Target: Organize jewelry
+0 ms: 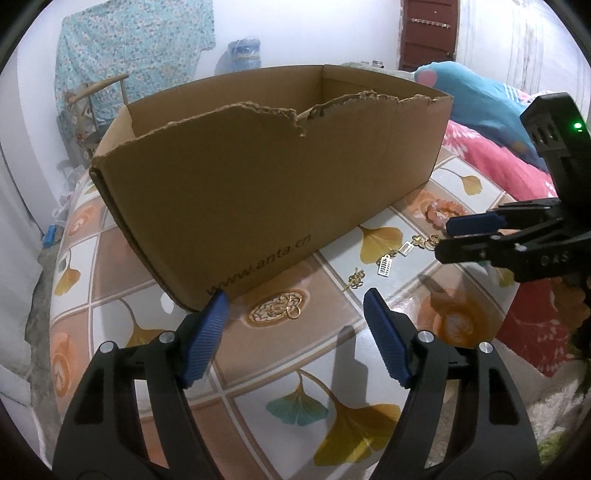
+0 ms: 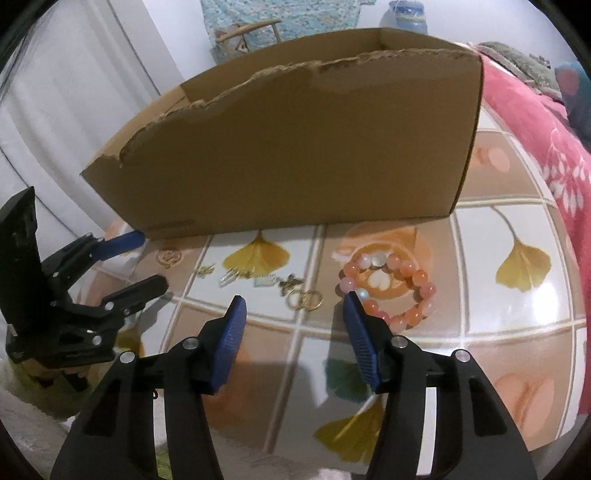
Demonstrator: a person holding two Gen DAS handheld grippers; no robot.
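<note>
The gold ring pendant (image 1: 282, 308) is framed just ahead between the released left gripper's (image 1: 295, 306) pads; the right gripper (image 2: 293, 306) is likewise unclenched.

White walls (image 1: 303, 33), brown door (image 1: 428, 33), wooden chair (image 1: 99, 88)

Both wrist views look steeply down, close over the tiled worktop (image 1: 332, 369), toward the torn cardboard box (image 1: 258, 184) at its far side. They share box, worktop and each other's tool.
</note>
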